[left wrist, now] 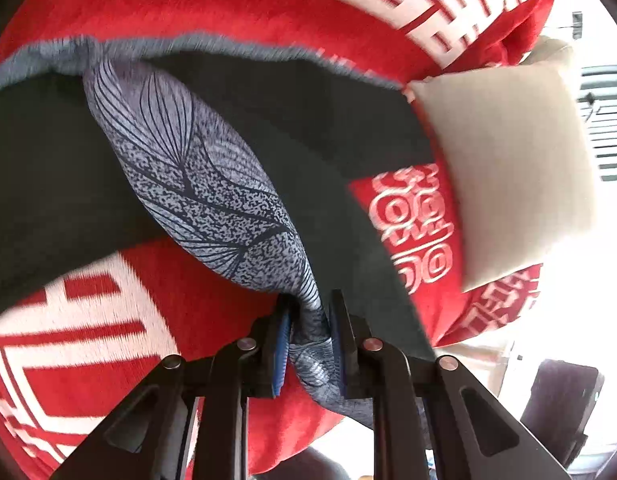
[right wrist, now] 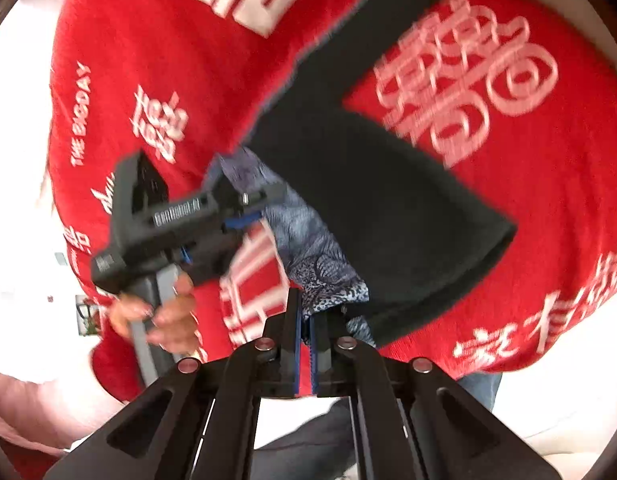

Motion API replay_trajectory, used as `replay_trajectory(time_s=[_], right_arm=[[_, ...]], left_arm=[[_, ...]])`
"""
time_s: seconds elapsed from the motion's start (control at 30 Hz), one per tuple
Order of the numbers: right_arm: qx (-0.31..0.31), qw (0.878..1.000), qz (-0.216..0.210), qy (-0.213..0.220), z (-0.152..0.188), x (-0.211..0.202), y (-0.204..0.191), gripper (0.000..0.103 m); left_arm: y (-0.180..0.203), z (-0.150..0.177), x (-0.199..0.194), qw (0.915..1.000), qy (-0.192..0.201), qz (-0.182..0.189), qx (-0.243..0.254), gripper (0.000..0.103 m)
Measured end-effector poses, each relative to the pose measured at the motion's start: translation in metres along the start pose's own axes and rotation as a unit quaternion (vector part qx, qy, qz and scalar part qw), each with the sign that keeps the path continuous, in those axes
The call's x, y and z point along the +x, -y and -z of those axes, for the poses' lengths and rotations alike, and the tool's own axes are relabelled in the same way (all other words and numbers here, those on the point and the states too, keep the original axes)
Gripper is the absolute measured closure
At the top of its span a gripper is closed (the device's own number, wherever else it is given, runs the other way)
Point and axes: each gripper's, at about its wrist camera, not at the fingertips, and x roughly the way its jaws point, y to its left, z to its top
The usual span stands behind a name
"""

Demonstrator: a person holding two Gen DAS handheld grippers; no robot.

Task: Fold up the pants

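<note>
While both claws pinch the dark pants with grey leaf-print lining (left wrist: pixel 196 168), left claw (left wrist: pixel 310 340) and right claw (right wrist: pixel 307 334) hold the lining; legs trail toward 1 o'clock over the red blanket (right wrist: pixel 156 60).

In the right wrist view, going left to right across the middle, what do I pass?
The person's hand holding the left gripper, then the grey leaf-print pants fabric, the dark pants leg, and the red blanket with pale characters.
</note>
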Motion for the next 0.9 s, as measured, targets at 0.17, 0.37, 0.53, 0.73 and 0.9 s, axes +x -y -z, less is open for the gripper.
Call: replay_trajectory(time_s=[0.17, 0.37, 0.53, 0.73, 0.9], right_arm=[[-0.02, 0.999, 0.005, 0.03, -0.039, -0.018, -0.015, 0.1], [-0.072, 0.997, 0.001, 0.031, -0.117, -0.019, -0.029, 0.1], [-0.096, 0.995, 0.006, 0.023, -0.198, -0.016, -0.033, 0.1], [-0.134, 0.988, 0.078, 0.014, -0.301, 0.008, -0.018, 0.1], [-0.144, 0.982, 0.12, -0.027, -0.345, 0.052, 0.008, 0.099]], left_arm=[[0.008, -0.025, -0.012, 0.9997, 0.016, 0.016, 0.002, 0.083], [0.018, -0.068, -0.014, 0.9987, 0.045, 0.017, -0.014, 0.083], [0.029, -0.118, -0.002, 0.997, 0.072, 0.008, -0.029, 0.083], [0.033, -0.173, 0.024, 0.9937, 0.103, -0.037, -0.026, 0.083], [0.027, -0.191, 0.031, 0.9862, 0.115, -0.118, -0.018, 0.082]])
